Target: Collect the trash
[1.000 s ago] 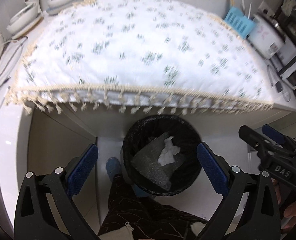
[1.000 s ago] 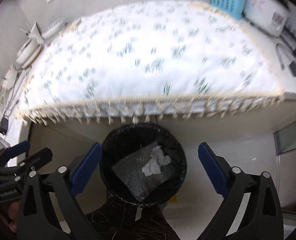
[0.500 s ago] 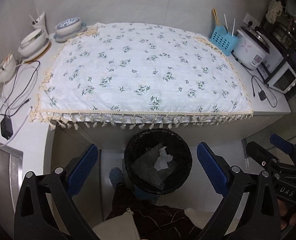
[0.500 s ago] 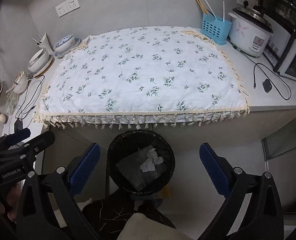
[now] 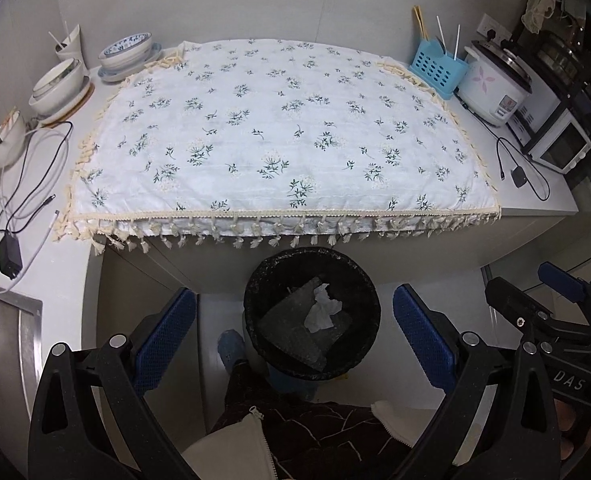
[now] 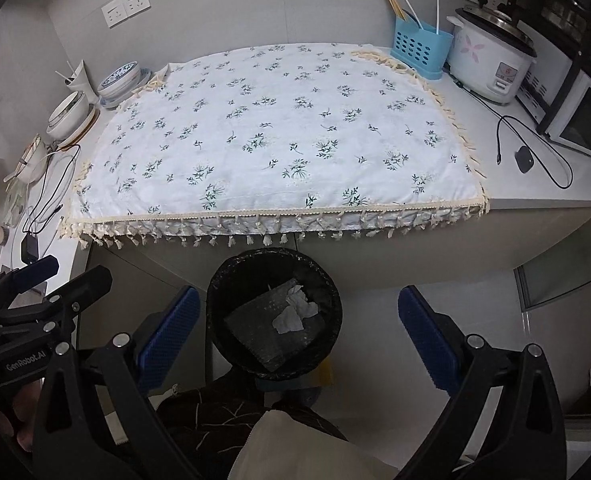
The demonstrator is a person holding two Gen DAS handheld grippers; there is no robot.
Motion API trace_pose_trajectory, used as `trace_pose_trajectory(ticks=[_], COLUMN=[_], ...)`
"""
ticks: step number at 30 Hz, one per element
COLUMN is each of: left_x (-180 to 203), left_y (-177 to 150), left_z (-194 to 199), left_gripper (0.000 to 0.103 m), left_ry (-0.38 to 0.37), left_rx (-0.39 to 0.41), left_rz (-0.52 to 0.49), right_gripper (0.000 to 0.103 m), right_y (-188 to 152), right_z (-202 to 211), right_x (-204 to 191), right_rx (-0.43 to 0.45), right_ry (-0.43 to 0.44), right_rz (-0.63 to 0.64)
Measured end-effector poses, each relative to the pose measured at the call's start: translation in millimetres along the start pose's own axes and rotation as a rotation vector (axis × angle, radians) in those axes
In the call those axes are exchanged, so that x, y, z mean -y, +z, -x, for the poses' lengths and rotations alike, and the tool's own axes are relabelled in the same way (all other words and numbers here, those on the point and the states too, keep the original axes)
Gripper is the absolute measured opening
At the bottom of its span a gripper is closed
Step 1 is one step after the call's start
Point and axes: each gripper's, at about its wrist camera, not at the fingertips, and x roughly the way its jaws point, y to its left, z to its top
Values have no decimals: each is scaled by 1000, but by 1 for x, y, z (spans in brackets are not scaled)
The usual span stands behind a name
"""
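Observation:
A black-lined trash bin (image 5: pixel 255 280) stands on the floor below the counter edge; it also shows in the right wrist view (image 6: pixel 219 276). Inside lie a crumpled white tissue (image 5: pixel 321 312) (image 6: pixel 295 312) and a sheet of grey bubble wrap (image 5: pixel 295 332) (image 6: pixel 255 328). My left gripper (image 5: pixel 295 332) is open and empty, held high above the bin. My right gripper (image 6: pixel 295 328) is open and empty, also above the bin. The right gripper shows at the right edge of the left wrist view (image 5: pixel 543 312), the left one at the left edge of the right wrist view (image 6: pixel 51 284).
A floral tablecloth (image 5: pixel 279 128) covers the counter. Bowls (image 5: pixel 59 84) and cables (image 5: pixel 35 168) lie at the left. A blue utensil basket (image 5: pixel 437 68), a rice cooker (image 5: pixel 495 84) and a small oven (image 5: pixel 555 144) stand at the right. A person's legs (image 5: pixel 295 420) are below.
Both grippers have risen and pulled back from the bin, so the whole counter is in view. The bin's contents have not moved.

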Motion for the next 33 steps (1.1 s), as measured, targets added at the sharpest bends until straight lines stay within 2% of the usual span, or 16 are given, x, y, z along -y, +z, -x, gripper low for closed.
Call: trace_pose_trajectory(ticks=[33], left_x=[3], left_y=[-1], left_z=[-7], left_gripper=[97], left_ry=[27], left_rx=[-29], left_rz=[-5], right_gripper=[95], right_y=[5], right_z=[-6], right_x=[1], right_rx=[-16], right_ry=[-2], right_rz=[25])
